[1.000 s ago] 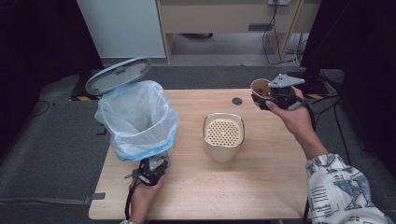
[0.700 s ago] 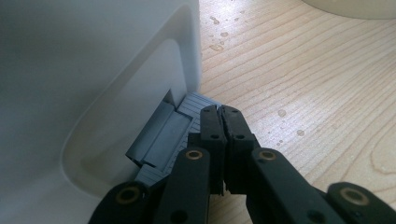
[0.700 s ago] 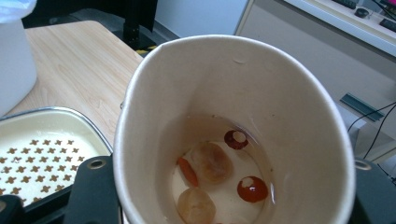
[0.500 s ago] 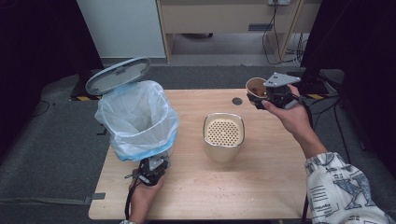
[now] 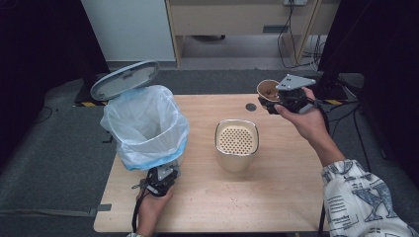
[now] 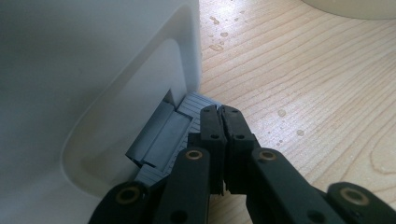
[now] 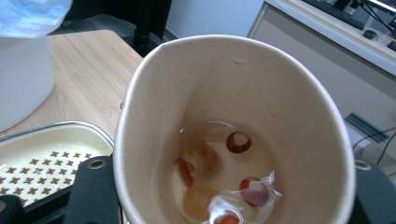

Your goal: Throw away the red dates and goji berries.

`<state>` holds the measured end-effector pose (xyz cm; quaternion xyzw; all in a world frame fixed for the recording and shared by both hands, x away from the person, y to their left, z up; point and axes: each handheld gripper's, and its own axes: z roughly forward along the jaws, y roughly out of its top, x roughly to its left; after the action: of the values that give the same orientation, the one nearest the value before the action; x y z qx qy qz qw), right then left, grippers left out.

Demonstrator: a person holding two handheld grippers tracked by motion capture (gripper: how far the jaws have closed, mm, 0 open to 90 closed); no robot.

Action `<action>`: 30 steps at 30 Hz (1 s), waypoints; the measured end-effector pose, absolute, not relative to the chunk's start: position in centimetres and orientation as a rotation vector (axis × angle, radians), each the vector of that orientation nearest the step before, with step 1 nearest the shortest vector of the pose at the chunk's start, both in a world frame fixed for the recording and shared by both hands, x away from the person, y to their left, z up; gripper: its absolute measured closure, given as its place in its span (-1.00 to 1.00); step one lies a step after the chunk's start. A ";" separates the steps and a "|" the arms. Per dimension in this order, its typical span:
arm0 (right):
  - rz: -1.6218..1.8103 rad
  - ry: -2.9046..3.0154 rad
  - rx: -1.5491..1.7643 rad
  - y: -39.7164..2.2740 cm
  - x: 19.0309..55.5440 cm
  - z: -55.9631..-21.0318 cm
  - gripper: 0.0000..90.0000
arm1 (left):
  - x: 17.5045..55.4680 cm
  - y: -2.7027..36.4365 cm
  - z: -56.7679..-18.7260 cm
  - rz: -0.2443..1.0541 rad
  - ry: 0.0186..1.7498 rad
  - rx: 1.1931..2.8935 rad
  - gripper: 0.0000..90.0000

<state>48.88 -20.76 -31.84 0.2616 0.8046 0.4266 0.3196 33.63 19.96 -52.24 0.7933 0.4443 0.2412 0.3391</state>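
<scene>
High view: right tongs [image 5: 274, 102] grip a paper cup [image 5: 267, 91] above the bench's [image 5: 276, 192] far right corner; left tongs [image 5: 160, 178] rest at the bin [image 5: 143, 129]. Left gripper view: jaws closed on the grey pedal [image 6: 161, 140]. Right gripper view: cup [image 7: 233, 116] holds scraps, beside the strainer container [image 7: 42, 158].

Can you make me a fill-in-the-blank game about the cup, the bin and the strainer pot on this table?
1. The right gripper holds a paper ____ with leftovers inside.
2. The left gripper presses the bin's ____, and its lid stands open.
3. The bin is lined with a blue plastic ____.
4. The pot with the holed strainer stands in the ____ of the table.

Missing words: cup; pedal; bag; middle
</scene>
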 end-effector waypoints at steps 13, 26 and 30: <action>1.111 2.128 0.610 -19.2 47.9 -31.3 -0.18 | 33.6 19.9 -52.2 0.629 1.157 2.066 0.94; 1.069 2.134 0.531 -18.3 47.4 -31.1 -0.18 | 33.6 19.9 -52.2 0.629 1.156 2.067 0.94; 1.064 2.138 0.504 -18.1 47.1 -31.0 -0.18 | 33.6 19.9 -52.2 0.629 1.156 2.068 0.94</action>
<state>47.10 -18.07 -31.01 0.1941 0.8228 0.4094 0.3431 33.63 19.95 -52.23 0.7939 0.4437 0.2413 0.3386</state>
